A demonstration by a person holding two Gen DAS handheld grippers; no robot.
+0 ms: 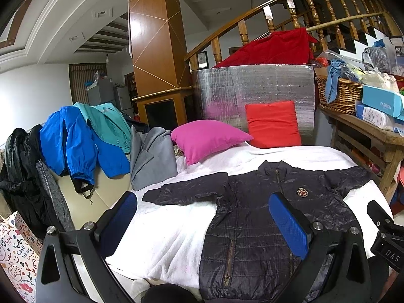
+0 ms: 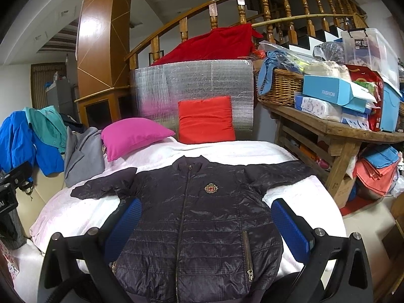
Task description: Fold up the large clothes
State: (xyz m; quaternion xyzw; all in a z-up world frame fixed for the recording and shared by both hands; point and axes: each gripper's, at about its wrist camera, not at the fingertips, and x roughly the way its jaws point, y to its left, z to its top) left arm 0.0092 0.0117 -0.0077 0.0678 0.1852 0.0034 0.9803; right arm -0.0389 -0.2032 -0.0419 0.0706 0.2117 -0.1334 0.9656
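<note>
A dark navy quilted jacket lies flat and zipped on a white blanket, front up, both sleeves spread out sideways, a crest badge on its chest. It also shows in the left wrist view. My left gripper is open and empty, held above the jacket's left half and the blanket. My right gripper is open and empty, held above the jacket's lower body. Neither touches the cloth.
A magenta pillow and a red pillow lie at the blanket's far end. Blue, teal and grey garments are draped at the left. A wooden table with a wicker basket and boxes stands at the right.
</note>
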